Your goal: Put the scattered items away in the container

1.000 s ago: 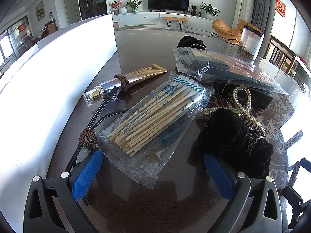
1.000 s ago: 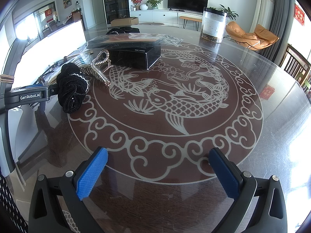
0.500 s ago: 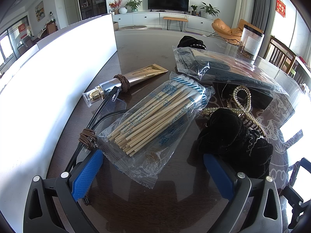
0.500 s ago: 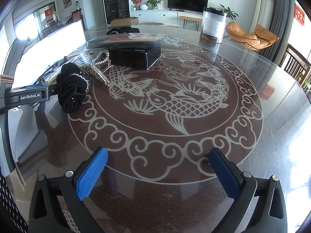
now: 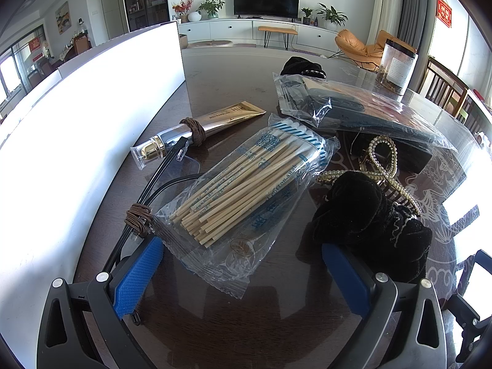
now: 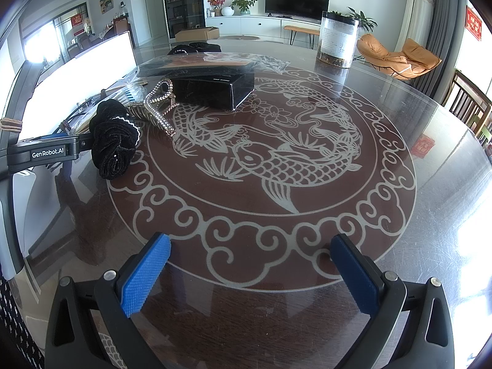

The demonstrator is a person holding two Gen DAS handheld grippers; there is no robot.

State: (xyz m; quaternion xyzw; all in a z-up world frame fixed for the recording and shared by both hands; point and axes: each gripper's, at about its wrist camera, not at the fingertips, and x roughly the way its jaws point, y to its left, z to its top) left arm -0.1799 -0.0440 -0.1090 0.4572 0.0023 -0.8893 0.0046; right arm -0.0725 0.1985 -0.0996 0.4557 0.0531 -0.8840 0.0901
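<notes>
Two claws hover over the counter (image 6: 399, 215), both with their blue pads spread wide apart and nothing between them. Going from the left: the white container (image 5: 77, 141) stands along the left edge, its wall just beside the clutter. Next to it lie a gold tube (image 5: 203, 126) with a brown hair tie around it, and a black-framed pair of glasses (image 5: 147, 190) partly under the bag of cotton swabs (image 5: 246, 190). That bag sits straight ahead of the left claw (image 5: 243, 273), so it looks like the first pick. I would lower the pads astride the near, stick-filled end and close across the bundle rather than on loose film, which would likely slip; lift clear before swinging left, since the glasses underneath could drag along. Further right rest the black velvet scrunchie (image 5: 369, 218), the pearl hair clip (image 5: 387, 169), a bagged dark item (image 5: 363, 107) and a black box (image 6: 215, 89). The right claw (image 6: 252, 273) waits over bare patterned glass, well apart from everything.
</notes>
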